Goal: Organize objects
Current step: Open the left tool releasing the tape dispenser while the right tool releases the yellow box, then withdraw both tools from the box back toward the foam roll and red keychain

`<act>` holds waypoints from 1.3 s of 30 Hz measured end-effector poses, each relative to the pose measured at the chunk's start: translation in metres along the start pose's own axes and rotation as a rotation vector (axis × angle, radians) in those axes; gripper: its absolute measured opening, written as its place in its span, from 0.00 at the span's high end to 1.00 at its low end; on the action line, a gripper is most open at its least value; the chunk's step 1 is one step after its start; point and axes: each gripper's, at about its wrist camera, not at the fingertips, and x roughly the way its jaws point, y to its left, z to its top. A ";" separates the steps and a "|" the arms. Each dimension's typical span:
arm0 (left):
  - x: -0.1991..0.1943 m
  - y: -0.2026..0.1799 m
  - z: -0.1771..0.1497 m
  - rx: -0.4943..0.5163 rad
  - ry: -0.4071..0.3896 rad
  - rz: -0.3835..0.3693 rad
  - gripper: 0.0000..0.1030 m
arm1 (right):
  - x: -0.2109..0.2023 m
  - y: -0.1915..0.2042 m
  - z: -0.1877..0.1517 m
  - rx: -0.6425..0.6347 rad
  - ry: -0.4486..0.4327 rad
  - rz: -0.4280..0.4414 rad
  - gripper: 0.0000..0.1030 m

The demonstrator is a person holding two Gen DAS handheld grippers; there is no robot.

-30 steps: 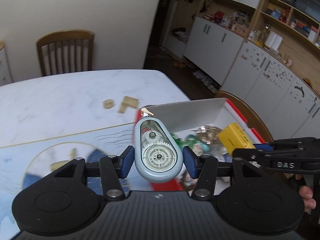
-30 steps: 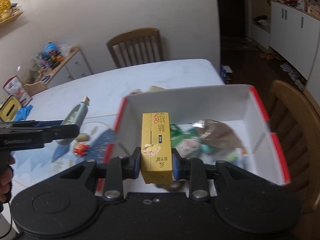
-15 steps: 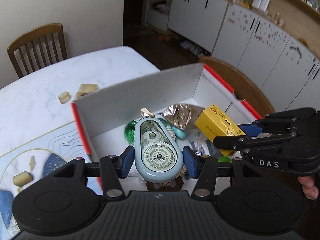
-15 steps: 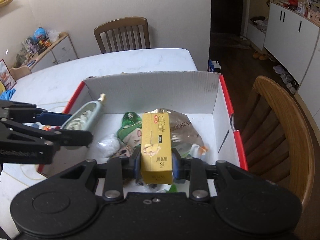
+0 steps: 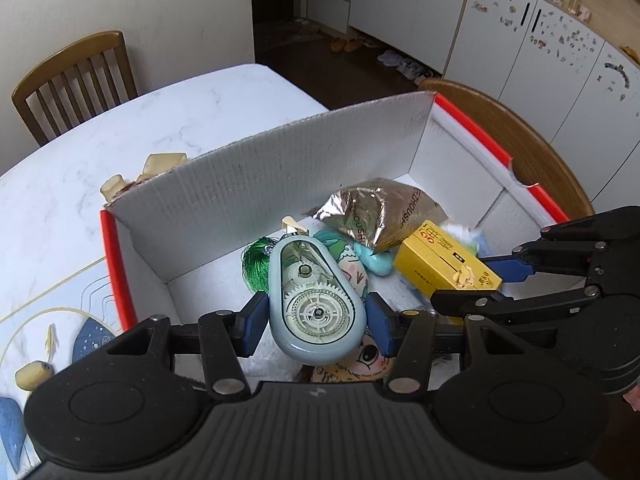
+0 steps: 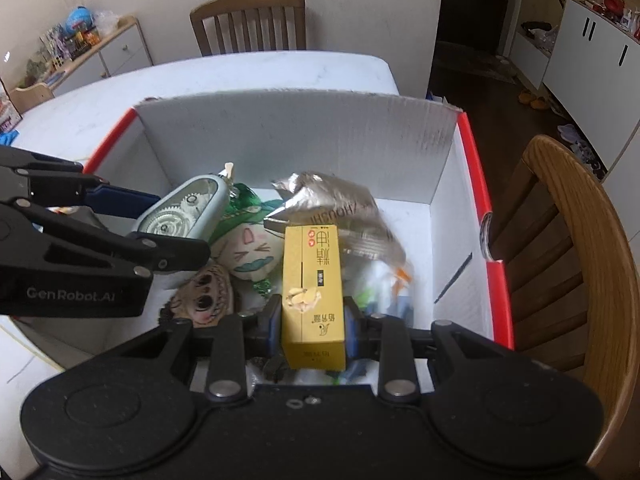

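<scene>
Between the left gripper [image 5: 316, 318] fingers sits a pale blue correction tape dispenser [image 5: 314, 300], clamped on both sides. The right gripper [image 6: 312, 320] fingers are clamped on a yellow carton [image 6: 312, 292]. Below both pairs of fingers is the white box [image 6: 296, 140] on the worktop [image 5: 140, 136], with a foil bag [image 6: 340, 208] just ahead of the fingers.
</scene>
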 end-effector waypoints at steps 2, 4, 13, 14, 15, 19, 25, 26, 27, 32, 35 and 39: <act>0.005 -0.001 0.001 0.003 0.013 0.006 0.49 | 0.004 -0.002 0.000 0.005 0.008 -0.002 0.73; 0.010 -0.001 0.001 0.003 0.026 0.007 0.49 | 0.006 -0.004 -0.001 0.009 0.012 0.002 0.72; 0.019 -0.004 -0.001 0.003 0.059 0.003 0.49 | 0.006 -0.010 0.000 0.025 0.013 0.024 0.71; 0.019 -0.004 -0.002 0.003 0.059 0.002 0.49 | 0.006 -0.010 0.000 0.025 0.011 0.026 0.70; 0.018 -0.004 -0.002 0.005 0.057 -0.004 0.49 | 0.005 -0.010 0.001 0.026 0.010 0.028 0.70; 0.017 -0.005 -0.004 -0.010 0.054 -0.024 0.48 | 0.000 -0.012 0.002 0.035 0.001 0.028 0.68; 0.006 -0.004 -0.008 -0.024 0.017 -0.046 0.36 | -0.011 -0.016 0.001 0.059 -0.017 0.038 0.65; 0.004 -0.003 -0.008 -0.026 0.013 -0.047 0.36 | -0.013 -0.016 0.000 0.066 -0.020 0.042 0.65; 0.001 -0.003 -0.009 -0.027 0.008 -0.047 0.36 | -0.015 -0.017 0.000 0.072 -0.022 0.047 0.65; -0.015 -0.001 -0.015 -0.036 -0.024 -0.059 0.36 | -0.029 -0.012 -0.004 0.074 -0.044 0.060 0.62; -0.027 0.002 -0.019 -0.047 -0.047 -0.065 0.36 | -0.040 -0.007 -0.005 0.077 -0.064 0.066 0.58; -0.046 0.007 -0.025 -0.053 -0.083 -0.077 0.36 | -0.055 0.000 -0.006 0.081 -0.094 0.077 0.52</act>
